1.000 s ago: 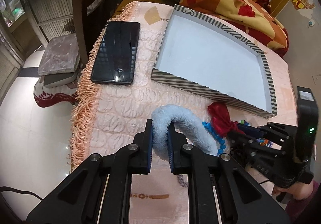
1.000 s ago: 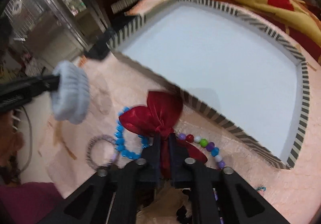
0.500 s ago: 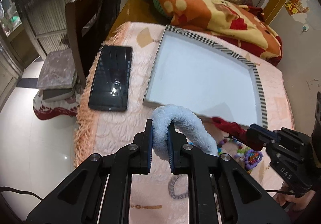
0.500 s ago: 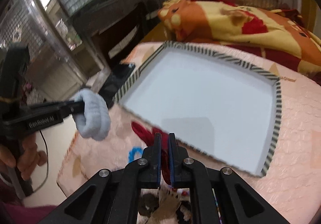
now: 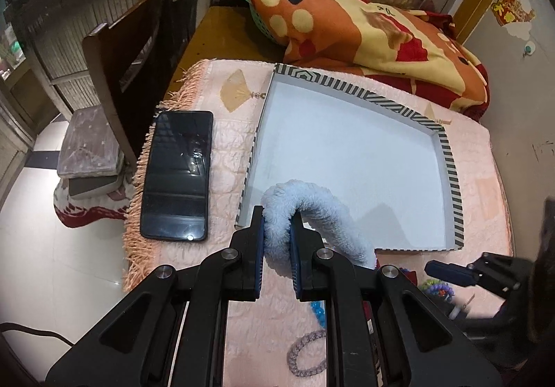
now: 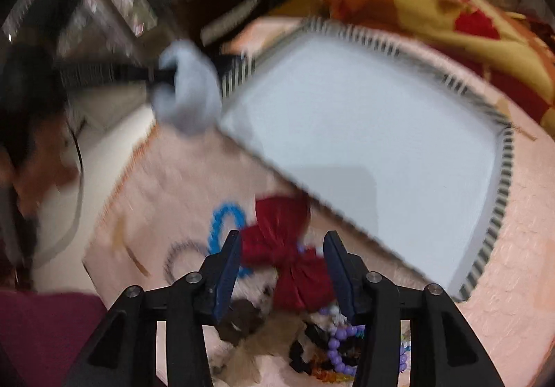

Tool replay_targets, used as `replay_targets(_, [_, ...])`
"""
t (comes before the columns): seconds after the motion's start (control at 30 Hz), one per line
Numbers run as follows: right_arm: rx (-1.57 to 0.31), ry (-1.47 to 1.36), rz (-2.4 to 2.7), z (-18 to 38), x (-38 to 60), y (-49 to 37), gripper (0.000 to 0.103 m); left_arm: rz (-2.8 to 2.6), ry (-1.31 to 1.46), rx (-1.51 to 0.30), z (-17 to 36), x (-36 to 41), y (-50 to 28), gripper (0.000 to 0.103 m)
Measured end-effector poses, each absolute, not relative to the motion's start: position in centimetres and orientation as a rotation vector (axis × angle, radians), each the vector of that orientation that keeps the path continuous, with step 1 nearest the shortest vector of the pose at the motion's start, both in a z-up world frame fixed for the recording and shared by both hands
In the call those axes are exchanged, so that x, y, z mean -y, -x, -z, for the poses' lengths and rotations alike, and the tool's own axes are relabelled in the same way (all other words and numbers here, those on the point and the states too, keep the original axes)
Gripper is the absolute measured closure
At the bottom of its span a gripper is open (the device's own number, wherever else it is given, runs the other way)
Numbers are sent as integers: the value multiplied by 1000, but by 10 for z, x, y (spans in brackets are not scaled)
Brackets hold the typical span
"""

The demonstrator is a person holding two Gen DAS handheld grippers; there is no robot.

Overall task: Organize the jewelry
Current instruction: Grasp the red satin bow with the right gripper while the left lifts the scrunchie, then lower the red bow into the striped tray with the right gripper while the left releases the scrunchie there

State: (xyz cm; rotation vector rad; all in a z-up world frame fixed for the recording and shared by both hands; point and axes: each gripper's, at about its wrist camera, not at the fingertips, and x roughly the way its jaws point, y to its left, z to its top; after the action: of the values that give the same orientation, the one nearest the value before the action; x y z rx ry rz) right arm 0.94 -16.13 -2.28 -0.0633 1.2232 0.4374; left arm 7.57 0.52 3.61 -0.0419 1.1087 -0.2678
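Note:
My left gripper is shut on a fluffy light-blue hair band and holds it over the near left corner of the striped-rim tray. In the blurred right wrist view the band hangs at that corner of the tray. My right gripper is opening. The red bow lies between its jaws on the pink cloth, and the pads are off it. A blue bead bracelet and a pile of purple beads lie close by.
A black phone lies left of the tray near the fringed cloth edge. A silver chain bracelet lies on the cloth below my left fingers. A patterned blanket is heaped behind the tray, and a dark chair stands at the left.
My left gripper has risen and carried the fluffy band to the tray's near corner. The right gripper, earlier shut on the red bow, now has its jaws apart and the bow is free.

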Motion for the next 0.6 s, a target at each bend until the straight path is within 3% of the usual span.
replay_targets(0.17, [-1311,220,-511,52,142,-9,56,278,37,-1122,-33,-2,-81,91])
replay_targets(0.2, [-1314,231,-513,55,141,-11,59,277,38,-1123,-33,-3,-82,91])
replay_targets(0.23, [-1316,231,-516,58,140,-13,70,277,39,-1124,-32,-3,-81,91])
replay_targets(0.3, [-1335,211,-511,64,140,-19,83,272,44,-1131,-31,-5,-82,91])
replay_targets(0.6, [-1228,100,-503,19,151,-8,93,245,69,-1131,-33,-19,-86,91])
